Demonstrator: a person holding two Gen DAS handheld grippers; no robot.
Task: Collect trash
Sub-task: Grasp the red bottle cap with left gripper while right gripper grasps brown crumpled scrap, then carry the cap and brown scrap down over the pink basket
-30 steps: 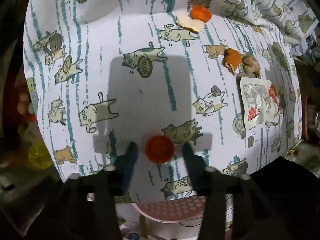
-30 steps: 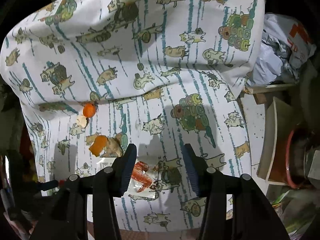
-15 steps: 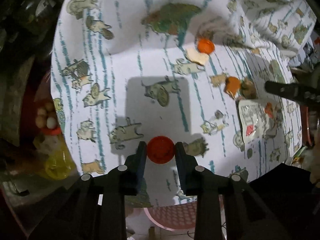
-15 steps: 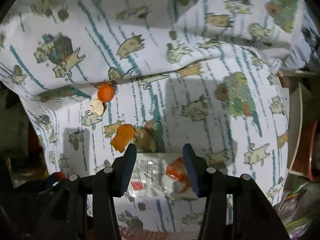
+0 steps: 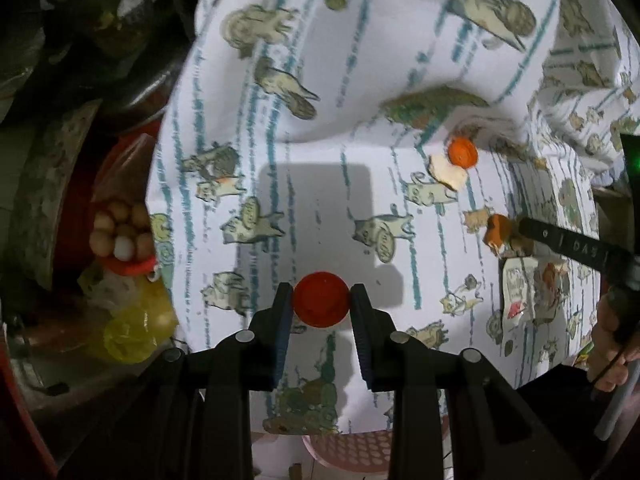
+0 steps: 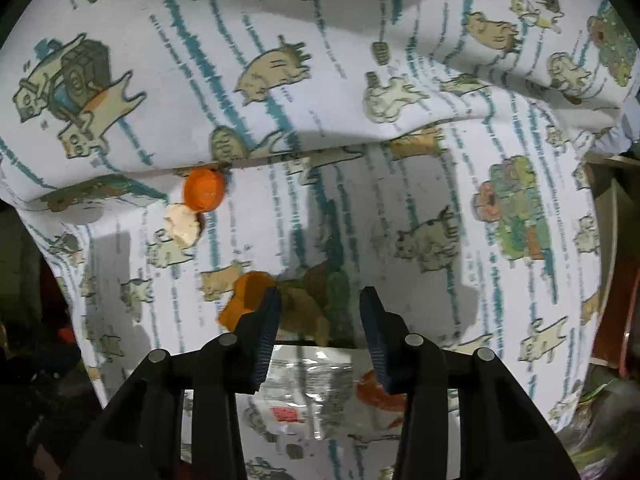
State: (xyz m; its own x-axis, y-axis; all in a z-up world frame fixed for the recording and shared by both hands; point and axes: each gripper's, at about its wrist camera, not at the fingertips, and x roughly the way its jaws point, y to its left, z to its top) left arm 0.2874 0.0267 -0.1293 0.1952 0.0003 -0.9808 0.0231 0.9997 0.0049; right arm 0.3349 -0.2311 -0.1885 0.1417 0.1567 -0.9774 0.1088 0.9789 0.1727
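Cat-printed white cloth (image 5: 328,184) covers the table and rises in a fold at the back, filling both of my views. Only my left view takes in the dark clutter off the table's left edge: a red net bag of eggs (image 5: 120,232) and a yellow bag (image 5: 132,328) below it, plus a pink perforated basket (image 5: 348,446) under the near edge. Only my right view shows the clear snack wrapper (image 6: 316,392) up close, lying flat directly under my right fingers (image 6: 318,312), which are spread apart and hold nothing. Between them sits a brown crumpled scrap (image 6: 304,308), with an orange peel piece (image 6: 244,296) touching the left finger from outside. Farther back, an orange cap (image 6: 204,190) rests at the foot of the fold, a pale peel scrap (image 6: 182,226) touching it. My left fingers (image 5: 321,306) are clenched on a red bottle cap (image 5: 321,305), pressing it from both sides just above the cloth.
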